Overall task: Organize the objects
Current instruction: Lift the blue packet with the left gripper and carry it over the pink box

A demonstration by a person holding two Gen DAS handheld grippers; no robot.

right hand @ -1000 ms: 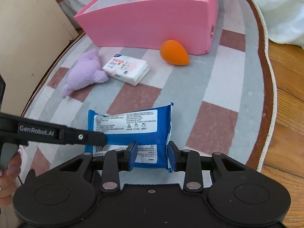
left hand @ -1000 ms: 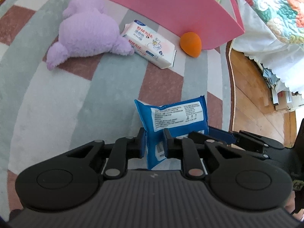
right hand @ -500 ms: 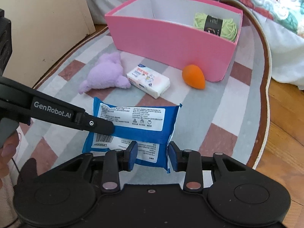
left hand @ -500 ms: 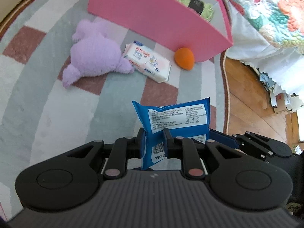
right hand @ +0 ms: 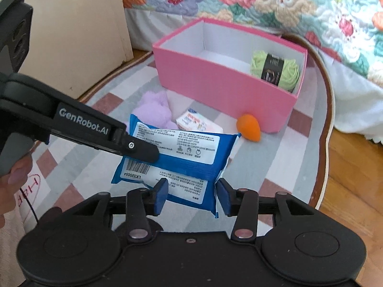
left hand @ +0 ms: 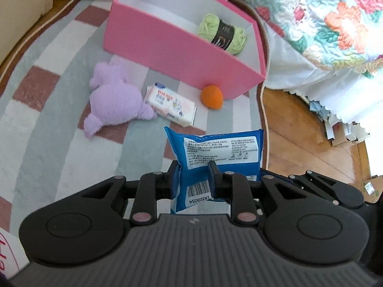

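Both grippers hold one blue wipes pack (left hand: 220, 150) in the air above the rug. My left gripper (left hand: 193, 174) is shut on its barcode end. My right gripper (right hand: 191, 192) is shut on the other end of the pack (right hand: 182, 157); the left gripper's finger (right hand: 134, 147) reaches in from the left. A pink box (left hand: 167, 45) stands ahead with a green yarn ball (left hand: 222, 33) inside. On the rug lie a purple plush toy (left hand: 115, 100), a white tissue pack (left hand: 170, 104) and an orange sponge (left hand: 211, 96).
The striped rug (left hand: 47, 143) ends at wooden floor (left hand: 299, 143) on the right. A bed with a floral quilt (right hand: 263, 2) stands behind the box. A beige cabinet (right hand: 71, 35) is at the left. Paper scraps (left hand: 344, 131) lie under the bed edge.
Both grippers have lifted the blue pack higher off the rug. The box's inside and the yarn have come into fuller view.
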